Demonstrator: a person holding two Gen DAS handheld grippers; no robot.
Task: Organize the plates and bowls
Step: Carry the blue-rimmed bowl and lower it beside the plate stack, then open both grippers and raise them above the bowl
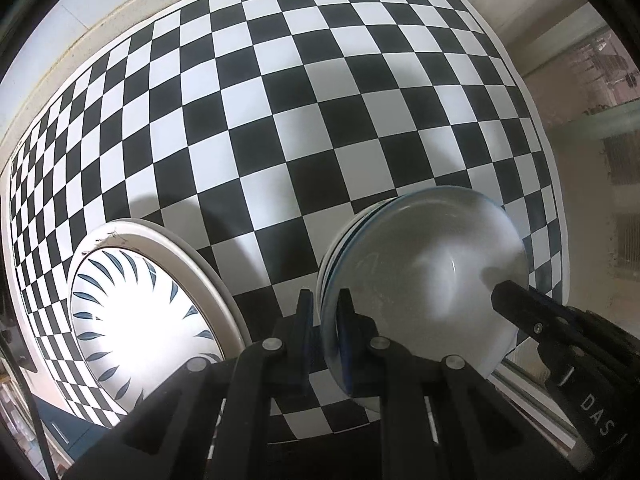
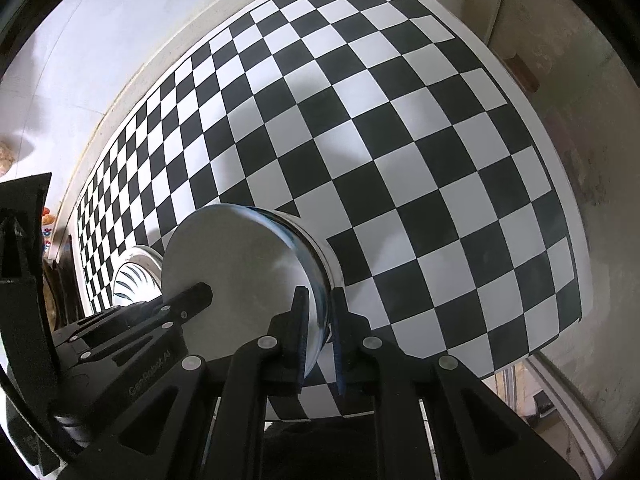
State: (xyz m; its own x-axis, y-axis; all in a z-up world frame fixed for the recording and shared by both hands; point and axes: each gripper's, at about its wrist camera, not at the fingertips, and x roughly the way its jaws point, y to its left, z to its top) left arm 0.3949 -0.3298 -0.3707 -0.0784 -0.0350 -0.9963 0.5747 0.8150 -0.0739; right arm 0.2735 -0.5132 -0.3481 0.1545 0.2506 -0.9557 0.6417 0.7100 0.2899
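A white bowl with blue rim lines is held above the checkered mat, its inside facing the cameras; it seems to sit on other stacked bowls. My left gripper is shut on its left rim. My right gripper is shut on its opposite rim; the bowl also shows in the right wrist view. Each gripper appears in the other's view. A white plate with blue leaf pattern lies on the mat at the left, also seen small in the right wrist view.
The black and white checkered mat covers the table. Its right edge and near edge border a pale floor. A white wall runs along the far side.
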